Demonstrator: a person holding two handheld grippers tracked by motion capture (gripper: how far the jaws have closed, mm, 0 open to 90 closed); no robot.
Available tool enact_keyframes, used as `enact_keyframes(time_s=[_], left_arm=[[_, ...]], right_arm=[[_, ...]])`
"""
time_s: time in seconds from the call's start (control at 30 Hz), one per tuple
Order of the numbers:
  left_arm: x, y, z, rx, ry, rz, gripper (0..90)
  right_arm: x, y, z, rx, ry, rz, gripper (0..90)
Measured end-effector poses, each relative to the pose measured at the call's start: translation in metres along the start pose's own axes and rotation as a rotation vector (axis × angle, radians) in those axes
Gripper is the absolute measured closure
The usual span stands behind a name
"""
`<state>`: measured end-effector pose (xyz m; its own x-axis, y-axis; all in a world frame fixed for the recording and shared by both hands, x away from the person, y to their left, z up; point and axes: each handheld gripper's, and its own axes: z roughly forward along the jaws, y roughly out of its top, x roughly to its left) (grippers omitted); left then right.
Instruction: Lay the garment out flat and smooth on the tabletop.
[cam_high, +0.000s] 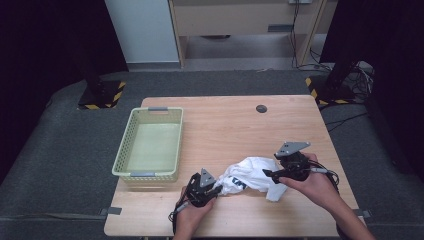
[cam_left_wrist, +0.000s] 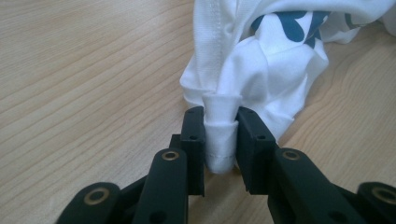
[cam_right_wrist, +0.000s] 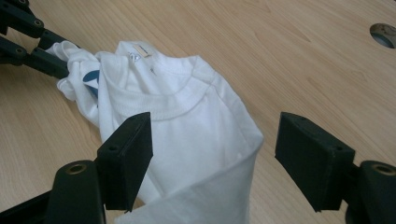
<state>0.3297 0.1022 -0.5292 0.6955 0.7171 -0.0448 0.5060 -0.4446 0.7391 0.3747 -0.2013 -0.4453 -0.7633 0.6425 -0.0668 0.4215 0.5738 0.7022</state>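
Two grippers work on one white T-shirt (cam_high: 252, 176), which lies crumpled on the near part of the wooden table (cam_high: 225, 120), right of the pale green basket (cam_high: 150, 145). The left gripper (cam_left_wrist: 220, 135) has its jaws pinched tight on a rolled, stitched bit of hem, the cloth bunched into a small tube between the pads. The right gripper (cam_right_wrist: 212, 163) has its jaws spread wide on either side of a folded edge of the shirt, with neither pad pressing on the cloth.

Such a shirt looks light, soft and limp: it should sag and slide out of shape wherever it is not held, and a single layer could slip from a shallow pinch. Best holds, by my judgement, are the thicker seams, meaning the hem already gripped and the ribbed collar (cam_right_wrist: 163, 105) or a shoulder seam just beside it.

Its long axis runs roughly left to right across the table in the high view, from the left gripper toward the right one. In the right gripper view the collar opening faces upward, with a blue print (cam_left_wrist: 292, 23) showing near the pinched end.
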Motion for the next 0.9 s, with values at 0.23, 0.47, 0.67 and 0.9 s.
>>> enact_keyframes(time_s=[0.23,0.47,0.67,0.9], left_arm=[[0.004,0.001,0.002,-0.001,-0.006,-0.004,77.7],[0.006,0.001,0.002,-0.003,-0.004,-0.005,77.1],[0.005,0.0,0.002,-0.005,0.001,-0.007,76.7],[0.006,0.0,0.002,-0.005,0.003,-0.008,75.6]], right_arm=[[-0.009,0.011,0.02,0.021,0.025,-0.014,33.0],[-0.013,0.02,0.042,0.056,0.046,-0.02,33.9],[-0.015,0.022,0.054,0.08,0.084,-0.013,37.6],[-0.012,0.021,0.056,0.117,0.144,-0.015,51.7]])
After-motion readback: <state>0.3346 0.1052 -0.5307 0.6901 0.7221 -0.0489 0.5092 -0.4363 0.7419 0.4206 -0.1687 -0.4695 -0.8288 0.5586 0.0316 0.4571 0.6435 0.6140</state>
